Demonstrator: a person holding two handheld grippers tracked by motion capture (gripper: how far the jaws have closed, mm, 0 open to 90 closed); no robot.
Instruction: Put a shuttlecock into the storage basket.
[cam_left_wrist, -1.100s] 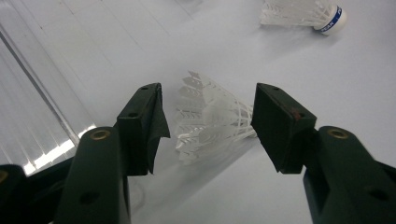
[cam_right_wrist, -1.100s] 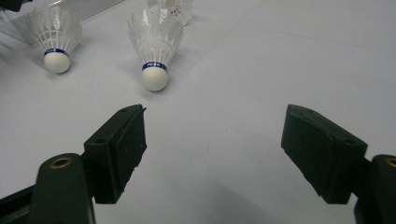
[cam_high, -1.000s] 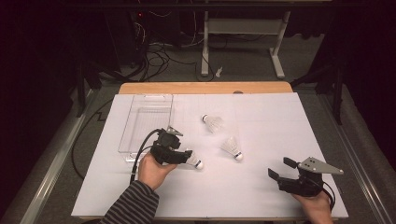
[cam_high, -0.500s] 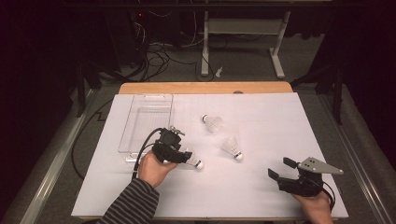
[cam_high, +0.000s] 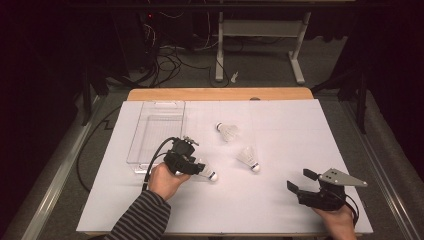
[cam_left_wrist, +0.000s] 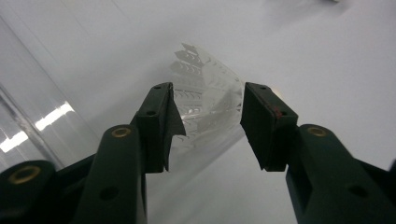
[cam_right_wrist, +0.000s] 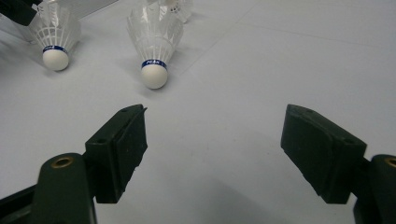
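Left gripper (cam_high: 192, 167) sits left of centre in the high view, jaws just closing around the feather skirt of a white shuttlecock with a white cork tip (cam_left_wrist: 205, 95); in the left gripper view the skirt lies between the pads, contact not certain. It lies on the white table sheet (cam_high: 280, 200), near a clear plastic rectangular tray (cam_high: 156, 131). Right gripper (cam_high: 303, 185), lower right, jaws wide apart, holding nothing. Two more white shuttlecocks (cam_high: 248, 158) lie mid-frame.

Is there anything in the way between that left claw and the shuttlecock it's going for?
No. The shuttlecock already lies between the jaws of the left gripper, which have just been closing around its feathers. Nothing else sits between them, only bare white table.
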